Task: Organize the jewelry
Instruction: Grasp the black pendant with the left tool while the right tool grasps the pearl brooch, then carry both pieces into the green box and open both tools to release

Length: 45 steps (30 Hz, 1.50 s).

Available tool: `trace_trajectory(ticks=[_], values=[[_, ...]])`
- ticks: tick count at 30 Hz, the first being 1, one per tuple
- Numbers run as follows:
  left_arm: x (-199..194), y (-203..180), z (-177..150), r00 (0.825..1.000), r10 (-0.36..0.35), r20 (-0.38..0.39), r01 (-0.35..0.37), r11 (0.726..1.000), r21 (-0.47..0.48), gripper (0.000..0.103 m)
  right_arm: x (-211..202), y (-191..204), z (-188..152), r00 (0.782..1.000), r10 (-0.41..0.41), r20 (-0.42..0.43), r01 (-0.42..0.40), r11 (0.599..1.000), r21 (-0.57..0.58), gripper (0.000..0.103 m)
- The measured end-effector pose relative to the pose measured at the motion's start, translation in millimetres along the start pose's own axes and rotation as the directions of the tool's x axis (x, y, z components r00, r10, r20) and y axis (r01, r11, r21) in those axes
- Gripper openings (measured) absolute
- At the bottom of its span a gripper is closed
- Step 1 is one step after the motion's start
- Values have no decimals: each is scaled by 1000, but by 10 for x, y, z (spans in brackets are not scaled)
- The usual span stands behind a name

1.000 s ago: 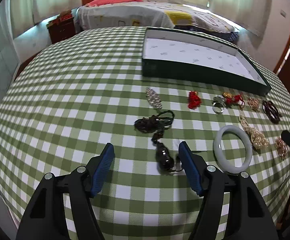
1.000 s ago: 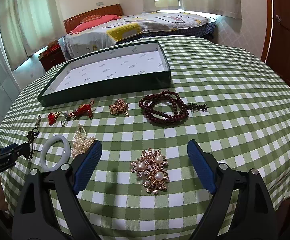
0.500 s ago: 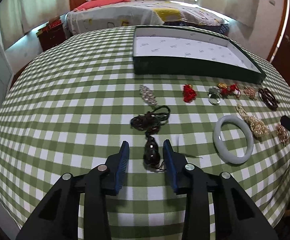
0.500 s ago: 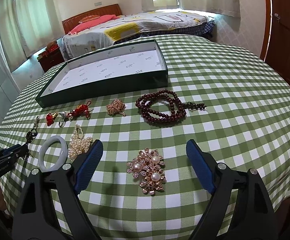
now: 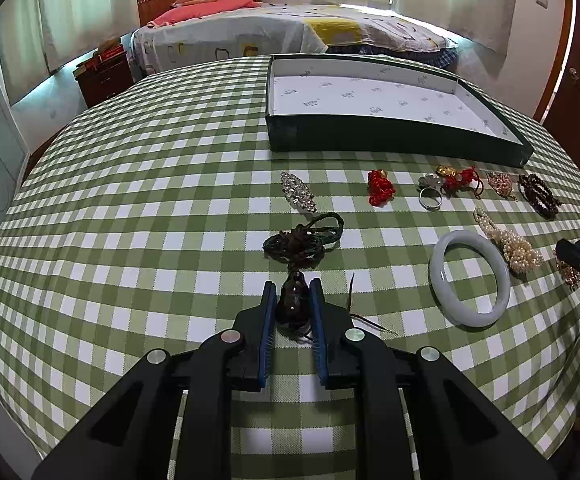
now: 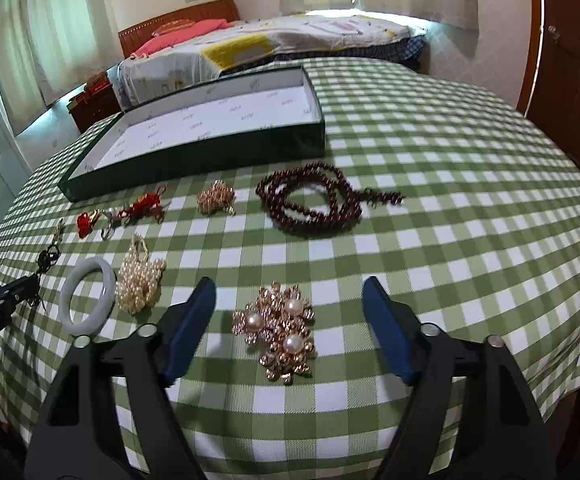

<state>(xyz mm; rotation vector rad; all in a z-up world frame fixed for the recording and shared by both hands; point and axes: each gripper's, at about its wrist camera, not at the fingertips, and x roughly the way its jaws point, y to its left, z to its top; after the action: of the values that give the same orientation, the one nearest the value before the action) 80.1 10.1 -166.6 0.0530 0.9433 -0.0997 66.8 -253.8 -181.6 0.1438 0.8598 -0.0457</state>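
Note:
In the left wrist view my left gripper (image 5: 292,286) is closing, and its blue pads press both sides of a dark gourd-shaped pendant (image 5: 293,304) lying on the checked cloth. The pendant's dark green cord (image 5: 302,240) is bunched just beyond the fingertips. In the right wrist view my right gripper (image 6: 289,282) is closing with its jaws still wide. A gold and pearl brooch (image 6: 279,330) lies between them, untouched by either pad. A dark green box with a white lining (image 5: 390,140) stands open and empty at the far side.
A white bangle (image 5: 470,278), a pearl cluster (image 5: 514,248), a red knot (image 5: 380,188), a ring (image 5: 430,200) and a rhinestone clip (image 5: 298,191) lie between grippers and box. A dark red bead strand (image 6: 314,204) sits before the box. The table edge is close behind both grippers.
My left gripper's jaws have come together from wide apart onto the dark pendant. The right gripper's jaws have narrowed somewhat around the brooch. Neither hand has shifted much.

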Motion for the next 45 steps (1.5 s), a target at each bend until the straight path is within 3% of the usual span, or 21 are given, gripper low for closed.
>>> trace_trajectory(ticks=[6,14,27,36,45], values=[[6,44,24,1000,0,12,1,1000,-17,18,-29,67,-59,1000,-18,-6,17,999,-44,63],[-29,45,25,1000,4,24,-3,1000,-22,18,-77,106,-117,1000,-28,5,28,996,-89,38],[-81,88,-7,999,4,50,-2,999,-48,18,-106,101,-171,997,-4,71,11,996,-87,37],[-232,49,74,994,-4,111,10,998,-54,18,-274,134,-61,991,8,136,3,996,-85,37],[-463,23,296,978,-37,207,50,997,-60,18,-469,207,208,975,42,219,-24,996,-86,37]])
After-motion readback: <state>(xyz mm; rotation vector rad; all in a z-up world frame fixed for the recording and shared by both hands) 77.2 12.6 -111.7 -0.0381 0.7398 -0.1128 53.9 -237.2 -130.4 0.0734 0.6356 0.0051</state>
